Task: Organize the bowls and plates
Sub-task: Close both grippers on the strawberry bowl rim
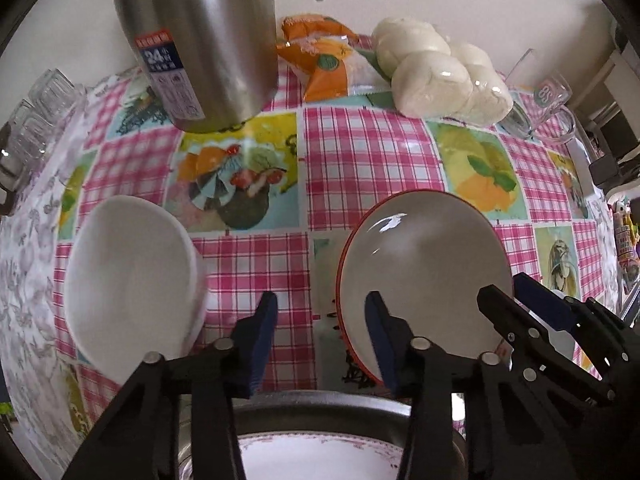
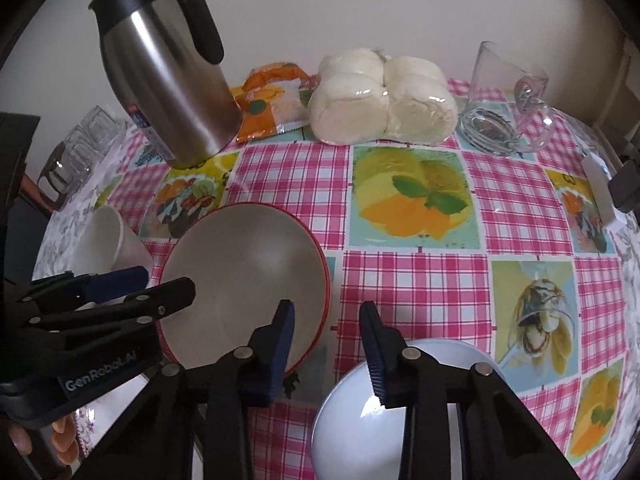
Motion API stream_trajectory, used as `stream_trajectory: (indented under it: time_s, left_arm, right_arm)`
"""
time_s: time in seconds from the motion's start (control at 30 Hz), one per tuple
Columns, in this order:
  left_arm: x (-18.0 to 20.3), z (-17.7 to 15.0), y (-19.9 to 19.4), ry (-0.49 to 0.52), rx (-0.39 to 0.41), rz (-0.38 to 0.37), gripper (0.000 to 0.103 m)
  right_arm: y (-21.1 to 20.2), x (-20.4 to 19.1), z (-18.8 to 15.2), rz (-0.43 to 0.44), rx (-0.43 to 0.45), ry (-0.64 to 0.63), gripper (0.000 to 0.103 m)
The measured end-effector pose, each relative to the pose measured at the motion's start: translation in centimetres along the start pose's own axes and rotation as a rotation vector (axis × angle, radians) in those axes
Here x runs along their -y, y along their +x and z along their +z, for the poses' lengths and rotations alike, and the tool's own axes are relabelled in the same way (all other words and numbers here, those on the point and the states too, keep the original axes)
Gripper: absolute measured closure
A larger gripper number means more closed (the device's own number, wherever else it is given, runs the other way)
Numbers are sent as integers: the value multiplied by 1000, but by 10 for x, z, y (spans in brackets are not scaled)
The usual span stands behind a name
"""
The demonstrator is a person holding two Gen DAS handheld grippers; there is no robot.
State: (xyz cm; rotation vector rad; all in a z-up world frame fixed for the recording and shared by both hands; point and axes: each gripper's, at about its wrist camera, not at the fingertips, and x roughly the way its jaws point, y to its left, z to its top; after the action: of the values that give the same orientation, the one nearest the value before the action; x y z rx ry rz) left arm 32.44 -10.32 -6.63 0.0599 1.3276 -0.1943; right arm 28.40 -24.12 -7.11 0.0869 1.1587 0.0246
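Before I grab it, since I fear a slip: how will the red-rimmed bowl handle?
The red-rimmed bowl looks glazed and glossy, so probably slippery. It seems ceramic: likely stiff, breakable. Its rounded form may rock when nudged.

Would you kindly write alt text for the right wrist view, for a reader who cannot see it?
The right tongs hang open over a checked tablecloth, between a red-rimmed bowl and a pale blue bowl. The left tongs reach over the red-rimmed bowl; a steel jug stands behind.
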Motion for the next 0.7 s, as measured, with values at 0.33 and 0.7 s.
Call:
stream_trajectory:
  time_s: [0.33, 0.7]
  left_arm:
    - [5, 1, 30, 1, -68, -7, 68]
    - [9, 11, 38, 0, -75, -59, 85]
  right_arm:
    - [27, -1, 5, -12, -53, 1, 76]
    - [38, -7, 8, -28, -59, -43, 82]
